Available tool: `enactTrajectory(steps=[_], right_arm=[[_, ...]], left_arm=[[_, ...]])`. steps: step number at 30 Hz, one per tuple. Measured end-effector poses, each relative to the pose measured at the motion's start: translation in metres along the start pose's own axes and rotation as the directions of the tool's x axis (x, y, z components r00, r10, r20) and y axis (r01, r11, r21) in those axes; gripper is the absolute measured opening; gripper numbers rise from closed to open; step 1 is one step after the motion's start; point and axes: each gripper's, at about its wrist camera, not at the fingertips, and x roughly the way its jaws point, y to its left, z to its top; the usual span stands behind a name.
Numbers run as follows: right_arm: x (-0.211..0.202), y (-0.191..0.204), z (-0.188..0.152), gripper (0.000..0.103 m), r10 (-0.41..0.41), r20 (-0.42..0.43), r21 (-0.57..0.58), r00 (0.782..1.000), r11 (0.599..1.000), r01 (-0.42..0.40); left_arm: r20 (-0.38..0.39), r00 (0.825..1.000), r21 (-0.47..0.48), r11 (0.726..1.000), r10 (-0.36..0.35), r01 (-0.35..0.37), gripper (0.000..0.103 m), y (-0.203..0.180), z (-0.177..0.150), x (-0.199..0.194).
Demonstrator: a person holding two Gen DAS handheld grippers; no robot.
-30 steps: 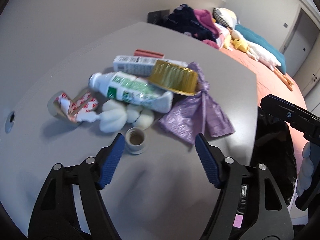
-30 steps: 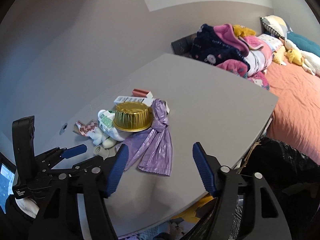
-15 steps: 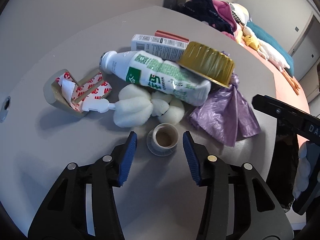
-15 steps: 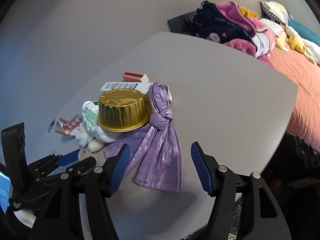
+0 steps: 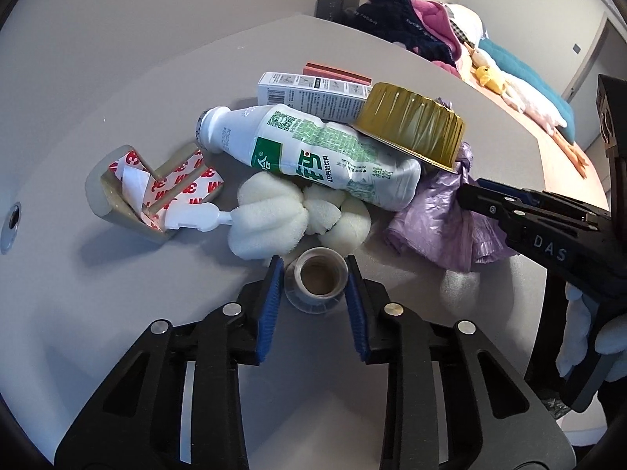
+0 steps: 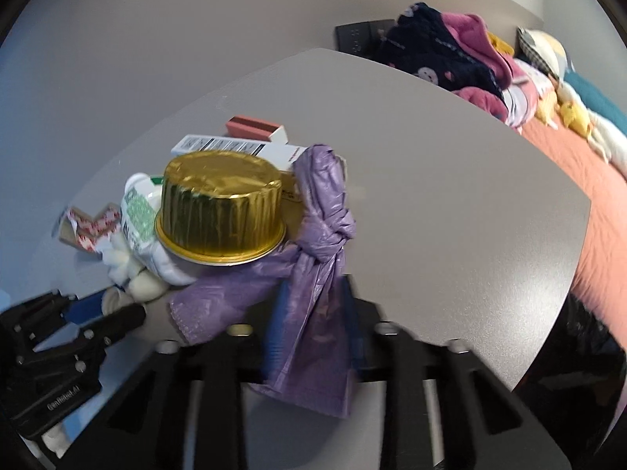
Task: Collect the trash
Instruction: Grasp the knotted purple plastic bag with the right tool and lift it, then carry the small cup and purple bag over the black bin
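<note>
A trash pile lies on the grey table [image 5: 117, 90]: a white drink bottle [image 5: 313, 156], a gold foil cup [image 5: 411, 129] upside down, a purple plastic bag [image 5: 439, 227], white foam pieces [image 5: 270, 219], a tape scrap [image 5: 156, 192] and boxes [image 5: 309, 94]. My left gripper [image 5: 312, 270] has its blue pads closed on a small tape roll [image 5: 320, 280] standing on the table. My right gripper [image 6: 313, 313] is closed around the purple bag [image 6: 313, 274], its pads blurred on either side of the bag. The gold cup [image 6: 221, 211] sits just behind it.
A bed with an orange cover [image 6: 588, 196], piled clothes [image 6: 450, 62] and plush toys lies beyond the table's far edge. A black bag [image 6: 576, 372] hangs below the table's right edge. A cable hole [image 5: 13, 221] is in the table at far left.
Both grippers moved forward into the pile and narrowed from wide open. The left closed around the small tape roll; the right closed around the purple bag.
</note>
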Motion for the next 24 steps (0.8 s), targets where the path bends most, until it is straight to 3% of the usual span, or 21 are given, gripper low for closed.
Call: enactTrajectory(steps=[4, 17, 24], right_arm=[[-0.006, -0.005, -0.003, 0.005, 0.033, -0.003, 0.030, 0.999, 0.999, -0.033], [-0.052, -0.025, 0.005, 0.005, 0.093, 0.079, 0.108, 0.993, 0.989, -0.102], [-0.081, -0.032, -0.001, 0.005, 0.086, 0.126, 0.120, 0.988, 0.988, -0.101]], left_arm=[[0.007, 1.000, -0.008, 1.000, -0.010, 0.010, 0.031, 0.001, -0.001, -0.001], [0.068, 0.996, 0.010, 0.998, -0.056, 0.055, 0.031, -0.018, 0.004, -0.032], [0.092, 0.992, 0.035, 0.996, -0.087, 0.084, 0.031, -0.034, 0.007, -0.045]])
